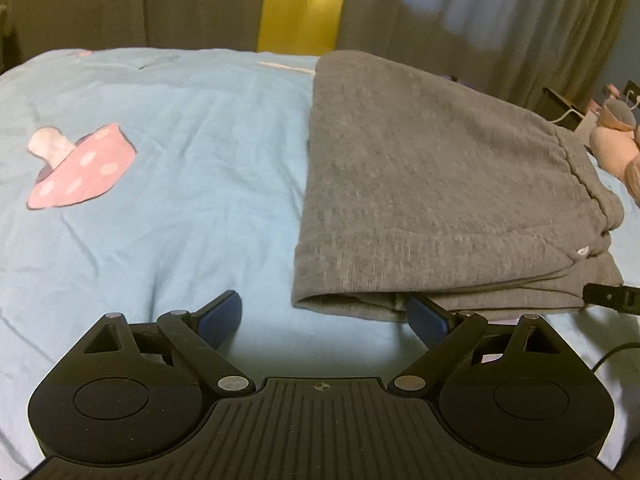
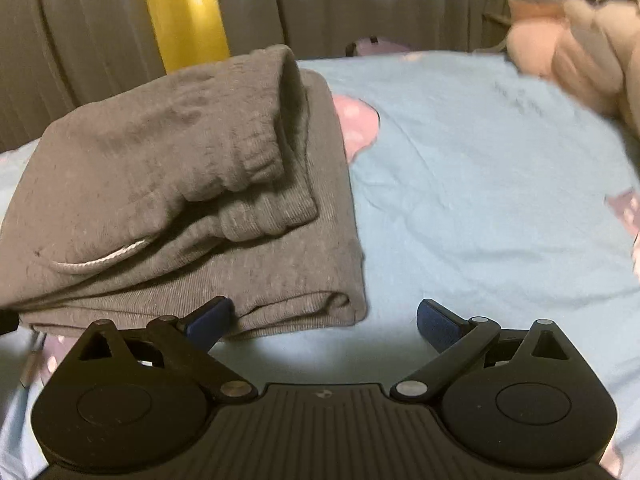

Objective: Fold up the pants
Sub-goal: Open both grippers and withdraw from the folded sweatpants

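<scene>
The grey pants [image 1: 432, 184] lie folded in a thick stack on the light blue bedspread [image 1: 180, 160]. The elastic waistband and a white drawstring [image 2: 108, 258] show on top in the right wrist view, where the pants [image 2: 180, 184] fill the left half. My left gripper [image 1: 324, 316] is open and empty, at the near left corner of the stack; its right fingertip touches the folded edge. My right gripper [image 2: 324, 320] is open and empty at the near right corner, its left fingertip against the fold.
A pink mushroom print [image 1: 80, 168] marks the bedspread left of the pants. Pink plush toys [image 2: 580, 40] lie at the far right of the bed. Grey curtains [image 1: 480, 12] and a yellow post [image 2: 184, 12] stand behind the bed. A black cable [image 1: 616, 352] runs at the right.
</scene>
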Action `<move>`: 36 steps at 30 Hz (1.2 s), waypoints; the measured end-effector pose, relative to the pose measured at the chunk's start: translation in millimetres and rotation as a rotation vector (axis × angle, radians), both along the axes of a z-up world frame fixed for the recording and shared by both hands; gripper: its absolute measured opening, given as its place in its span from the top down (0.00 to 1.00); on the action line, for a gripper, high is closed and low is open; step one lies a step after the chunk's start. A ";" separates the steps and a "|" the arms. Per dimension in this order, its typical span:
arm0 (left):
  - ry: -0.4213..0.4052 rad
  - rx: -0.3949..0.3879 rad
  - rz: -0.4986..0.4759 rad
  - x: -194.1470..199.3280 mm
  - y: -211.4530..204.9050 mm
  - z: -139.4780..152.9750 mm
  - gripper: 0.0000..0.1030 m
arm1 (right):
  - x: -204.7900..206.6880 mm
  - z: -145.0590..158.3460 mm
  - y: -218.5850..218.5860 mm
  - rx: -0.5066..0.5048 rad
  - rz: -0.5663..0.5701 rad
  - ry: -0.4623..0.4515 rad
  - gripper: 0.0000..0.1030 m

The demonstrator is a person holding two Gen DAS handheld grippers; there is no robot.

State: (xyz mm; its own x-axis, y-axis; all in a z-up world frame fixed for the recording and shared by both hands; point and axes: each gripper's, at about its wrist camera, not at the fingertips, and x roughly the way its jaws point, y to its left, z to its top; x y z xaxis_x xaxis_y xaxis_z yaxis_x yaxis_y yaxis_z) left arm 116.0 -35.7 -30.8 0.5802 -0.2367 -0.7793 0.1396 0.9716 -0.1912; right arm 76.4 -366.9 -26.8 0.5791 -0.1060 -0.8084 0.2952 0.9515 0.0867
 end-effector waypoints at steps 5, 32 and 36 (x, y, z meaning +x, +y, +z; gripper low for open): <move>0.019 -0.060 0.030 -10.2 10.8 11.5 0.08 | -26.0 37.0 1.4 0.079 0.043 -0.254 0.04; 0.102 0.075 -0.043 -60.5 -13.3 24.8 0.05 | -49.4 6.3 41.2 0.081 0.055 0.158 0.04; 0.083 0.074 -0.022 -74.9 -10.3 33.8 0.04 | -63.4 9.5 62.7 0.021 0.077 0.156 0.04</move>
